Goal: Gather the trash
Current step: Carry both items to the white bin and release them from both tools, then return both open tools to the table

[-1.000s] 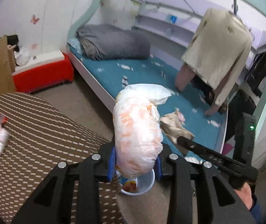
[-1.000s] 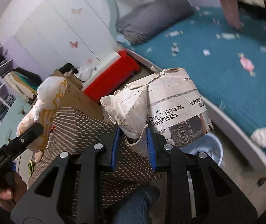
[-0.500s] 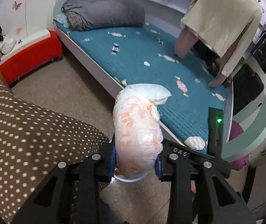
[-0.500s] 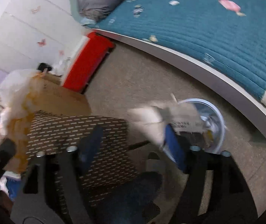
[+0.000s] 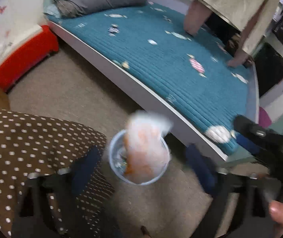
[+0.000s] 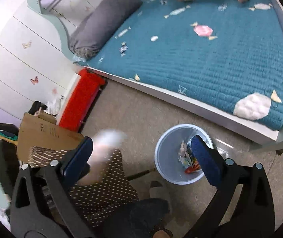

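On the bedroom floor at lower centre, the bin (image 5: 113, 148) receives the falling plastic bag (image 5: 145, 148), released as the left gripper (image 5: 143, 166) and right gripper (image 6: 141, 154) jaws have just been opening, now wide and empty; next, fetch more trash.

You face a bed (image 6: 211, 55) with a teal quilted cover and a white frame, a grey rolled quilt (image 6: 103, 21) at its head. The floor (image 6: 137, 111) is beige. A red storage box (image 6: 79, 103) stands against the white wall (image 6: 12, 63) bearing butterfly stickers, with a cardboard box (image 6: 44, 134) beside it.
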